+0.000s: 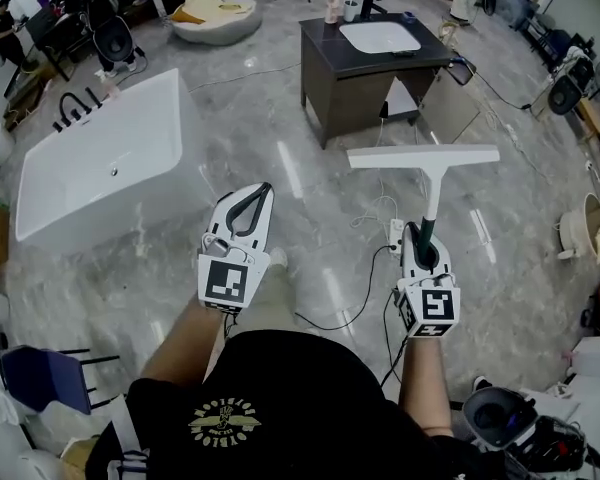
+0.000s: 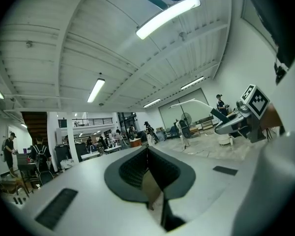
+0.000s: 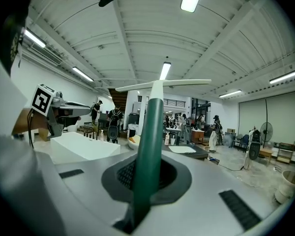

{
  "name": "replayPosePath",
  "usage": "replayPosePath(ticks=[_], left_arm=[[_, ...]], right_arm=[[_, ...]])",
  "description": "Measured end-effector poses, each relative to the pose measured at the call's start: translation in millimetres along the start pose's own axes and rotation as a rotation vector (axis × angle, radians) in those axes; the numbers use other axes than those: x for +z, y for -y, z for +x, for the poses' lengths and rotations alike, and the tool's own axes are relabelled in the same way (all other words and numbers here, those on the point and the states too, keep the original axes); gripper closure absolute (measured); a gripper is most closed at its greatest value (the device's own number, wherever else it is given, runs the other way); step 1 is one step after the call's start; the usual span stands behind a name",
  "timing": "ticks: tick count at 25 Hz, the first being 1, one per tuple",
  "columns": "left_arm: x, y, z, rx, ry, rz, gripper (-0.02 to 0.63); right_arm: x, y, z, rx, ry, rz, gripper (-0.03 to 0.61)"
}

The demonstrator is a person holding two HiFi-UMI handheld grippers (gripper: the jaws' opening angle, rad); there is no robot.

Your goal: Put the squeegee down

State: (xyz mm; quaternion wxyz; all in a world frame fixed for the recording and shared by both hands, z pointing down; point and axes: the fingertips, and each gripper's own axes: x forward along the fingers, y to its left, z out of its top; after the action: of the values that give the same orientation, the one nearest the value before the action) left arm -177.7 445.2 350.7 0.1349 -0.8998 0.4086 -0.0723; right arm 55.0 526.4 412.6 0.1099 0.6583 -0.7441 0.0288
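The squeegee has a wide white blade on a white neck and a dark green handle. My right gripper is shut on that handle, and the blade is held crosswise in the air, out ahead of the jaws and well above the marble floor. My left gripper is raised beside it on the left, its jaws shut with nothing between them. In the left gripper view the squeegee and right gripper appear off to the right.
A white bathtub stands to the left. Straight ahead is a dark vanity cabinet with a sink. A power strip and cables lie on the floor below the grippers. A bucket sits at the right, a blue stool at the lower left.
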Motion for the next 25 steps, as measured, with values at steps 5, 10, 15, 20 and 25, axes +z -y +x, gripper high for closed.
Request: replayPosePath(ticks=[5, 10, 15, 20, 25], left_arm=[[-11, -16, 38, -0.014, 0.006, -0.001, 0.591], [-21, -44, 87, -0.027, 0.009, -0.008, 0.591], [-36, -79, 129, -0.028, 0.000, -0.014, 0.591], [-49, -114, 168, -0.034, -0.003, -0.020, 0.591], [-62, -146, 205, -0.046, 0.001, -0.004, 0.591]], right_arm=[[6, 4, 40, 0.001, 0.002, -0.010, 0.551], [15, 10, 93, 0.007, -0.011, -0.013, 0.551], [22, 13, 150, 0.013, -0.016, -0.002, 0.551], [34, 12, 203, 0.024, -0.021, 0.003, 0.551], [43, 14, 252, 0.020, -0.025, 0.002, 0.551]])
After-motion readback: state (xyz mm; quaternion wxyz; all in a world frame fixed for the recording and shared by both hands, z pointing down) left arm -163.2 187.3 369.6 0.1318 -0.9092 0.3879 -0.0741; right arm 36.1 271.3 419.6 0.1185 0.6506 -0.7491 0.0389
